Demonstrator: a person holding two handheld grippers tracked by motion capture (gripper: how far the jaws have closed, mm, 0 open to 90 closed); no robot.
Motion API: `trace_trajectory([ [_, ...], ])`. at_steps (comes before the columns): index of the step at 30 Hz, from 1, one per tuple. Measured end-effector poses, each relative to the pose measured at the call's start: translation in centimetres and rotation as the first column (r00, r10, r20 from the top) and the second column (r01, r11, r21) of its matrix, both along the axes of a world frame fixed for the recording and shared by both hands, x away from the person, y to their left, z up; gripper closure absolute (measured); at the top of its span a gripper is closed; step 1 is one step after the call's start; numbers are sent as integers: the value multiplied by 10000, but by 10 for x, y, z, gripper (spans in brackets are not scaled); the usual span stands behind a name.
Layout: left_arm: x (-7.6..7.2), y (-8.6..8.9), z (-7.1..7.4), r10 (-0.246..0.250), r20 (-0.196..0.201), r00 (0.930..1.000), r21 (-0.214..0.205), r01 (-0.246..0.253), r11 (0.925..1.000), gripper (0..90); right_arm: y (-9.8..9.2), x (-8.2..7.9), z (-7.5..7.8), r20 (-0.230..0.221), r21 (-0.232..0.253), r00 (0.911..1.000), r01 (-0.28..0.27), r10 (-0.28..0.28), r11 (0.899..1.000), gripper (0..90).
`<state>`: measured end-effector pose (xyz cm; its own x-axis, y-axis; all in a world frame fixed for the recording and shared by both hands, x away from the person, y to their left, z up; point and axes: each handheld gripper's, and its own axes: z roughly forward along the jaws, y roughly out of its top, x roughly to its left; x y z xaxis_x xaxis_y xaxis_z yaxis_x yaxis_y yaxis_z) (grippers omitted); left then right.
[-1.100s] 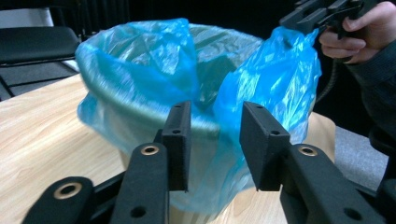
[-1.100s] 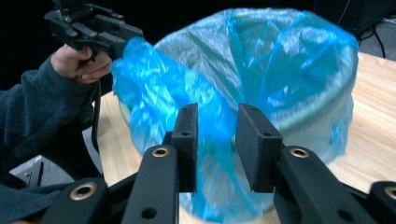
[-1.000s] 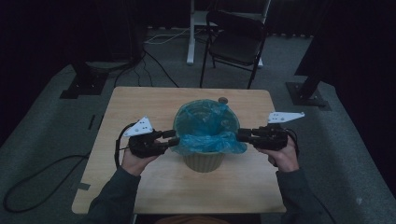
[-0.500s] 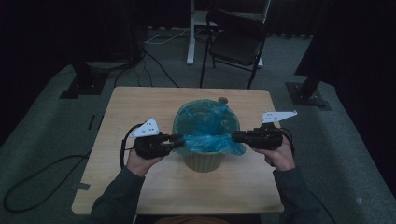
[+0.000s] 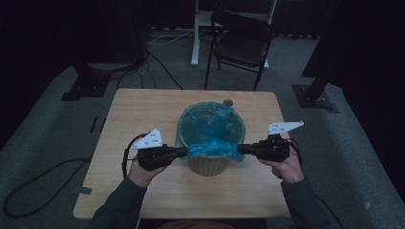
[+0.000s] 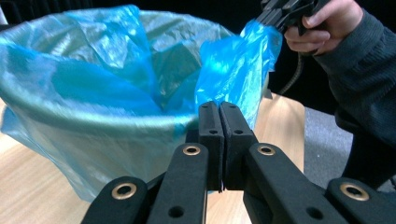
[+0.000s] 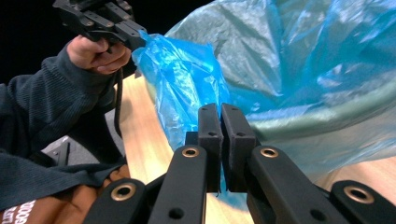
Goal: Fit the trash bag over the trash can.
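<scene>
Your left gripper (image 5: 184,151) and your right gripper (image 5: 242,149) both have their jaws pressed together on the blue bag (image 5: 213,148), each at one side of the near rim of the bin (image 5: 208,164), standing mid-table (image 5: 143,107).

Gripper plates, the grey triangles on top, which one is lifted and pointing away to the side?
The right gripper's plate: it juts out toward the table's right edge. The left gripper's plate sits low, directly above its hand.
</scene>
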<state>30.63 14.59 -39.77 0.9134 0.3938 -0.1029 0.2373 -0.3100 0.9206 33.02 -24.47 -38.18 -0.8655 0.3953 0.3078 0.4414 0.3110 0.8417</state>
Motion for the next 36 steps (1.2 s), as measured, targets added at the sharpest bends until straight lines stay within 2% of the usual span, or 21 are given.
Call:
trace_trajectory([
  [11,0,-2,-10,-155,-238,9996,218,160,9996,892,-4,-2,-10,-254,103,9996,-98,100,9999,891],
  [23,3,-9,-23,-314,-502,9982,502,339,9982,893,2,-3,-25,-489,-2,9980,-399,399,9992,899],
  [24,3,-11,-27,-322,-552,9980,652,357,9972,893,2,-3,-25,-517,-8,9978,-419,418,9991,899],
  [31,5,-11,-37,-211,-746,9970,997,285,9946,893,3,-4,-34,-685,-410,9965,-501,472,9979,900],
  [36,9,-8,-45,-12,-910,9959,1207,122,9926,893,0,0,-40,-822,-821,9964,-255,188,9963,899],
])
